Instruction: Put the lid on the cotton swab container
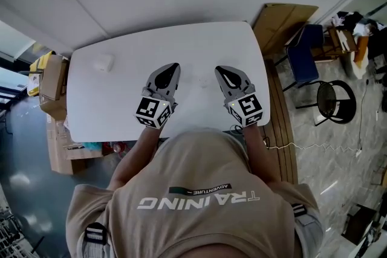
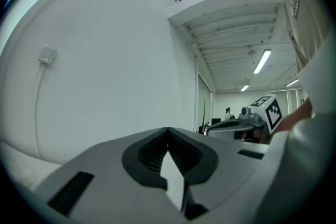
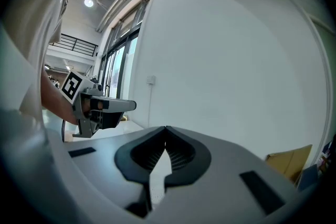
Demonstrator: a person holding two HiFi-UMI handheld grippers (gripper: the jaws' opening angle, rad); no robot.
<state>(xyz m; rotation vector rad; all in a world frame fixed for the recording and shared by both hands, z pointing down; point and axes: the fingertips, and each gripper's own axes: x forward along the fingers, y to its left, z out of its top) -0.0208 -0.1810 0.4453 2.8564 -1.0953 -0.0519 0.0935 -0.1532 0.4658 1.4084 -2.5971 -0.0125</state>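
A small white boxy thing [image 1: 104, 62], perhaps the cotton swab container, sits at the far left of the white table [image 1: 199, 39]. I cannot make out a lid; only a faint mark [image 1: 202, 80] shows between the grippers. My left gripper [image 1: 173, 67] hovers over the table's near middle, shut and empty, its tips meeting [image 2: 168, 131]. My right gripper [image 1: 219, 70] hovers beside it, also shut and empty [image 3: 166, 129]. Both point at the far wall, away from the white thing. Each gripper view shows the other gripper [image 2: 256, 117] [image 3: 100, 105] alongside.
Cardboard boxes [image 1: 53, 84] stand left of the table. A brown board [image 1: 281, 18], a blue chair [image 1: 305, 54] and a black round stool [image 1: 335, 99] are to the right. The person's torso [image 1: 193, 202] is against the near edge.
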